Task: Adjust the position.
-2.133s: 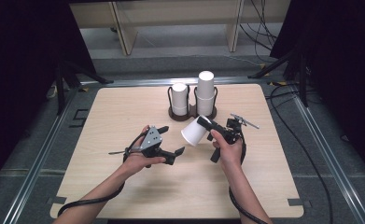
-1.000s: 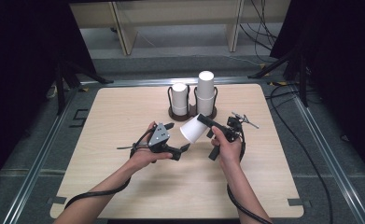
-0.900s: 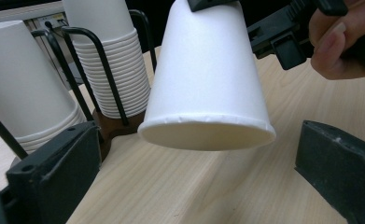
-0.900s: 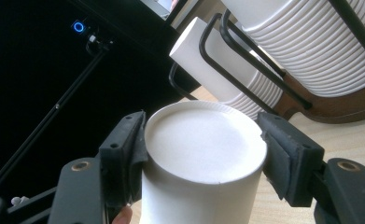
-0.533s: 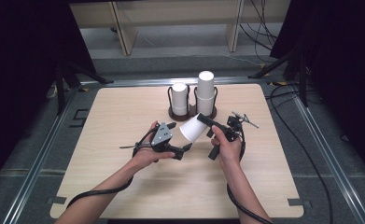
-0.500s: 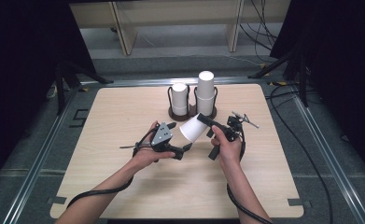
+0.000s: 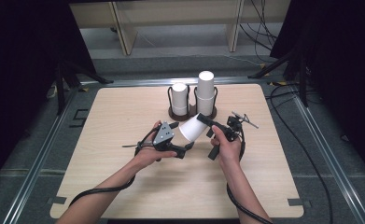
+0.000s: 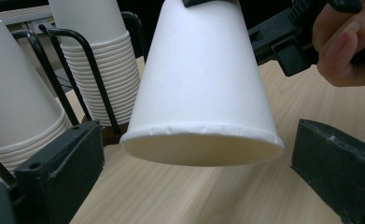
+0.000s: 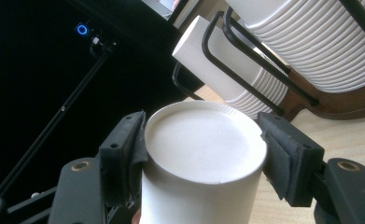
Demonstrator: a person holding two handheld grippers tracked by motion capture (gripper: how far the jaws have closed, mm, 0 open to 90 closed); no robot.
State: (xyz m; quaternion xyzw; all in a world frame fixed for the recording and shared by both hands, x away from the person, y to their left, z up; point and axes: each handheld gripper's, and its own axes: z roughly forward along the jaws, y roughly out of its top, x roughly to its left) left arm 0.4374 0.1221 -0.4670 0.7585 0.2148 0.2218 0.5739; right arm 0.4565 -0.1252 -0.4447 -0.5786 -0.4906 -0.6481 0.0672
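A light wooden table (image 7: 124, 116) with rounded corners stands on a grey floor (image 7: 40, 154), framed by metal rails (image 7: 320, 140) along its sides. Behind it, a pale wooden shelf unit (image 7: 180, 18) sits against the back, with black cables (image 7: 259, 18) trailing across the floor. Dark curtains (image 7: 26, 56) close in both sides, and even light falls from above.

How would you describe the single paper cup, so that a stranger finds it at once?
Look at the wooden table, then at the dark cup holder near its far edge, which keeps two upright stacks. In front of it, the single paper cup hangs tilted in the air, clamped at its closed end by the right gripper, alone and not stacked.
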